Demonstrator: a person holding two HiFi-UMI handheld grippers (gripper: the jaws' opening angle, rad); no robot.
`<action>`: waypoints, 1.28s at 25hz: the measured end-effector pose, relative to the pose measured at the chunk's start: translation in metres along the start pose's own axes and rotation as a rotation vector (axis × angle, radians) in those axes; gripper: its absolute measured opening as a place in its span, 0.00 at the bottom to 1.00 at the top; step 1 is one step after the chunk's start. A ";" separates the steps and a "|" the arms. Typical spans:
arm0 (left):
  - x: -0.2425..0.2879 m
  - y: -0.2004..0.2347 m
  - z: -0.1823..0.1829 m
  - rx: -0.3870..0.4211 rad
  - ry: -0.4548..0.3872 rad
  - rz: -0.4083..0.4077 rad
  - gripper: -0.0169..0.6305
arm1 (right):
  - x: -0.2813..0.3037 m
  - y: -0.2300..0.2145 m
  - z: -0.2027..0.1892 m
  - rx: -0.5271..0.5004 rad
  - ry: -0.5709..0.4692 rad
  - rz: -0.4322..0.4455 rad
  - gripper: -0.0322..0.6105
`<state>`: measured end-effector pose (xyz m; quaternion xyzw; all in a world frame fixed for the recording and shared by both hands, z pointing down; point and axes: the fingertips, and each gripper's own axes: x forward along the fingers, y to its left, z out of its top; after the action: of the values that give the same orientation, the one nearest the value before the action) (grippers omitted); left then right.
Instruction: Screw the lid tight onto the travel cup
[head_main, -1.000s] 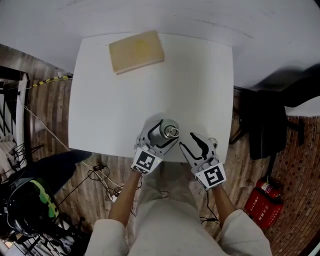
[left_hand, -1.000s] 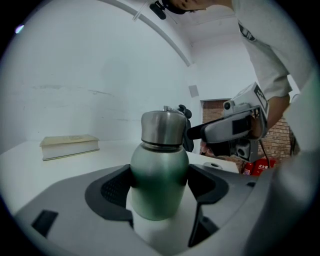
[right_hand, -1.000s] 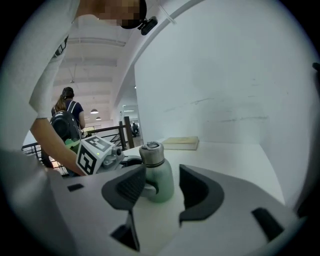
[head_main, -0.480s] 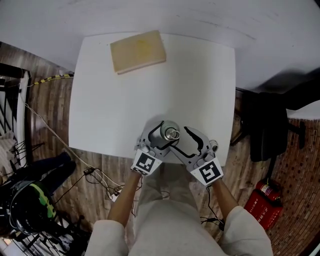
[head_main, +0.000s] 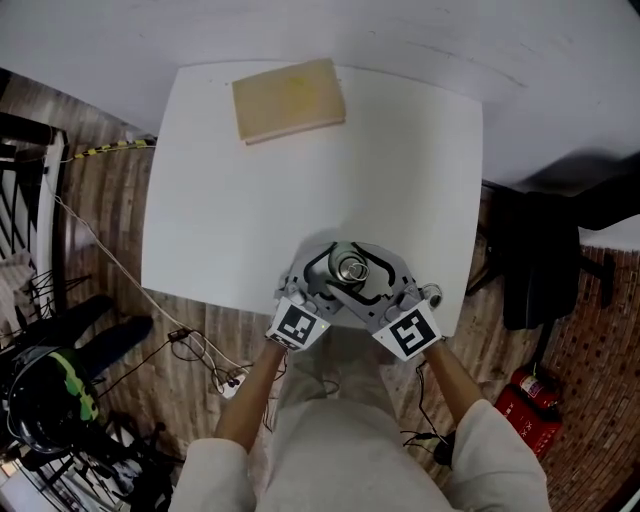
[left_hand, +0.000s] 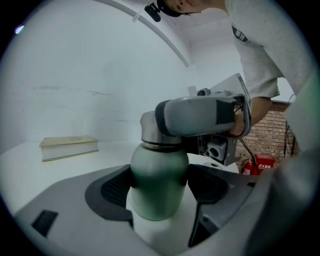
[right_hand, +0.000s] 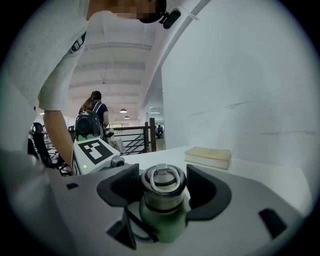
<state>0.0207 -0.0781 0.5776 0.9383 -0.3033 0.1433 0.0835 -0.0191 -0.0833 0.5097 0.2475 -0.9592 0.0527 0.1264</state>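
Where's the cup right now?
In the head view, the cup stands at the table's near edge, gripped by the left gripper; the right gripper's jaws are closing around its lid.

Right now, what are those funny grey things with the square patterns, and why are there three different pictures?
A person holds a grabbing tool, called tongs, in each hand. One picture looks down from a camera on the person's head. The other two come from cameras riding on the tongs. On the white table are a tan book and a green travel cup. The left tongs squeeze the cup's body. The right tongs are closing around its metal lid, not squeezing yet.
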 end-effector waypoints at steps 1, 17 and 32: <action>0.000 0.000 0.000 0.002 0.000 -0.001 0.57 | 0.002 0.000 0.000 -0.006 0.001 0.012 0.49; 0.001 0.000 0.000 0.007 -0.001 -0.006 0.57 | 0.019 0.003 -0.003 -0.091 0.020 0.104 0.44; 0.003 0.000 0.001 0.008 -0.002 -0.018 0.57 | 0.020 -0.012 0.001 -0.068 -0.034 -0.168 0.44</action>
<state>0.0234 -0.0799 0.5777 0.9414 -0.2945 0.1430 0.0809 -0.0309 -0.1030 0.5143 0.3236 -0.9382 0.0051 0.1224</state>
